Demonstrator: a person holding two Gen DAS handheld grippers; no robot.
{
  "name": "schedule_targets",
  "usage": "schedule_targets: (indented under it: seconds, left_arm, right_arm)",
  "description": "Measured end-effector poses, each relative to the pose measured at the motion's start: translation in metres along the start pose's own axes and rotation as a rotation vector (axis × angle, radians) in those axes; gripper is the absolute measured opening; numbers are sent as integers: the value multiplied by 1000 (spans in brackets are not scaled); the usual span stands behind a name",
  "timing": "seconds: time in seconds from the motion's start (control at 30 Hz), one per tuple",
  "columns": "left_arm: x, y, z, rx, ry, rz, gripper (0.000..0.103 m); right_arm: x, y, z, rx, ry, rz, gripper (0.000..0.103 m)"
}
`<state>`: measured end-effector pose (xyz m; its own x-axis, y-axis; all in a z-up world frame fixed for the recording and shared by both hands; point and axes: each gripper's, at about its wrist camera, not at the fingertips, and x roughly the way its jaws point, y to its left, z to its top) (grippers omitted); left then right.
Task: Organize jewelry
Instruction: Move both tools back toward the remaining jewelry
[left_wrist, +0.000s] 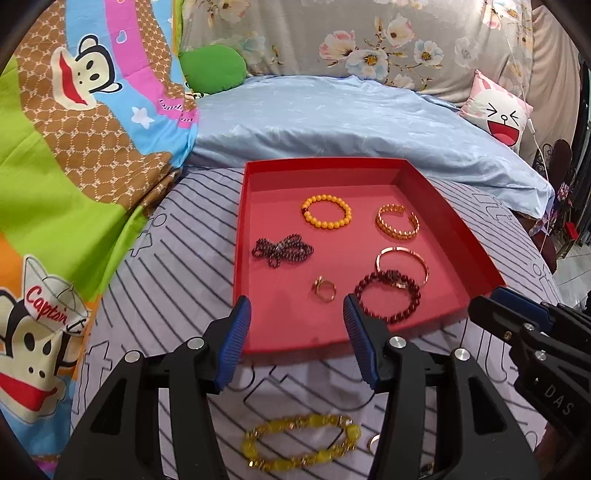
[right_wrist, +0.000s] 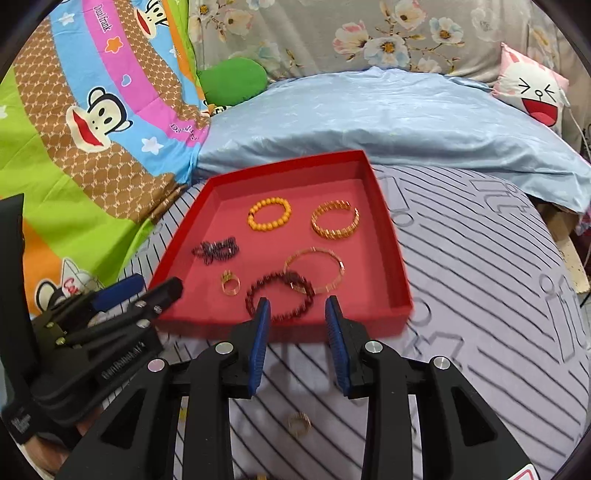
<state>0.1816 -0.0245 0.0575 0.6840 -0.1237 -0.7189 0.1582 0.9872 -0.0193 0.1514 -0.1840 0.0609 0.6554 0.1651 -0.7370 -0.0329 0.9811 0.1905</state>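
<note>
Jewelry left on the striped bed, a yellow beaded bracelet (left_wrist: 301, 441) and small gold ring (right_wrist: 299, 424), looks light, limp and slippery, best pinched across its beads, while both grippers (left_wrist: 297, 341) (right_wrist: 297, 345) hover open and empty beside the red tray (left_wrist: 240, 236).

A shallow red tray (left_wrist: 436, 206) lies on the striped bedcover, holding an orange bead bracelet (left_wrist: 326, 213), a gold cuff (left_wrist: 397, 221), a thin gold bangle (left_wrist: 402, 263) touching a dark red bead bracelet (left_wrist: 388, 298), a dark bead strand (left_wrist: 282, 250) and a gold ring (left_wrist: 324, 289). A yellow bead bracelet (left_wrist: 301, 441) and a gold ring band (right_wrist: 299, 424) lie outside on the bedcover.
</note>
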Motion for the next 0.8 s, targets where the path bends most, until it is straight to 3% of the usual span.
schedule_targets:
  seconds: [0.3,0.53,0.8]
  left_arm:
    - [-25,6,-44,-14,18,15,54]
    - [-33,11,-76,-21,47,36,56]
    - [-34,17,-103,-53,81,36,56]
  right_arm:
    - [-23,5,-56,-58,41,-46,31]
    - [-25,-1,-99,-18,117,-28,31]
    - [-27,1,-121,-2,127,-29,31]
